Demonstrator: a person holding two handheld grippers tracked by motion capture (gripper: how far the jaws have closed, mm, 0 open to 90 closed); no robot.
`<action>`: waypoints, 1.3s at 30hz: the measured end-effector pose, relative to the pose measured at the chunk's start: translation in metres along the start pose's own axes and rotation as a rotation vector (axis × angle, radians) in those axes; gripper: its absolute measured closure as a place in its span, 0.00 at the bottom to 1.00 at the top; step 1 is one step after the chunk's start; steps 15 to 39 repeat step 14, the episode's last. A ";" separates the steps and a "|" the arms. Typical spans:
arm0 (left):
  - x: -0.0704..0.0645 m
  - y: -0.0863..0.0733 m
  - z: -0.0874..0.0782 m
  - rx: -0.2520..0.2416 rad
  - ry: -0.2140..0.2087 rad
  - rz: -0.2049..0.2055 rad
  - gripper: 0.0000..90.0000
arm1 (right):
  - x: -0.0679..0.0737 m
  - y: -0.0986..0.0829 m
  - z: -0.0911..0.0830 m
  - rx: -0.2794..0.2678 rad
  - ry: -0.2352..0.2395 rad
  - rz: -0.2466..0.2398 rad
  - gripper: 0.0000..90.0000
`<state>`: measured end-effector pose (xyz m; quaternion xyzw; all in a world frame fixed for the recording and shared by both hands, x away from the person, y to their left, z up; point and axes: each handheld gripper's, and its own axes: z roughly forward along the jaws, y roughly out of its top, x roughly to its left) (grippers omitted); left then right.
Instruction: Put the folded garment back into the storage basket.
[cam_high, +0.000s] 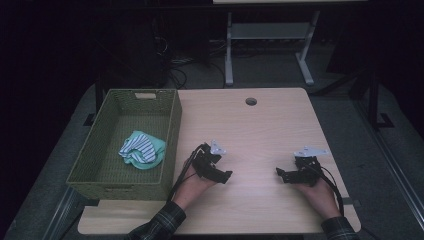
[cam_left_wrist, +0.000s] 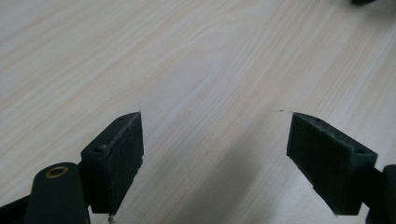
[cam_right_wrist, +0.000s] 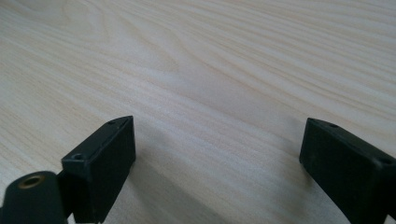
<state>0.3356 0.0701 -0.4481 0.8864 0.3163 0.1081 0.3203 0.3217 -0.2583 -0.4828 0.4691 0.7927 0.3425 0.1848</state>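
Striped cloth (cam_high: 141, 148) lies in basket (cam_high: 165, 132), well apart from left gripper (cam_high: 225, 175) and right gripper (cam_high: 281, 173); both jaws spread wide, nothing held.

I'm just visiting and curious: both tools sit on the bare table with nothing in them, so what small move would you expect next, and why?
Probably the left gripper swings left toward the green basket, since the only loose thing is the striped cloth lying inside it. Both it and the right gripper have their jaws wide apart over bare table, holding nothing, and the left one is nearer the basket.
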 end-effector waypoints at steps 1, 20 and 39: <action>0.000 -0.002 0.004 0.012 0.004 0.006 0.20 | 0.000 0.000 0.000 0.000 0.000 -0.001 0.11; -0.001 -0.007 0.014 0.063 0.005 0.016 0.19 | 0.000 0.000 0.000 0.001 0.002 -0.004 0.11; -0.001 -0.007 0.014 0.063 0.005 0.016 0.19 | 0.000 0.000 0.000 0.001 0.002 -0.004 0.11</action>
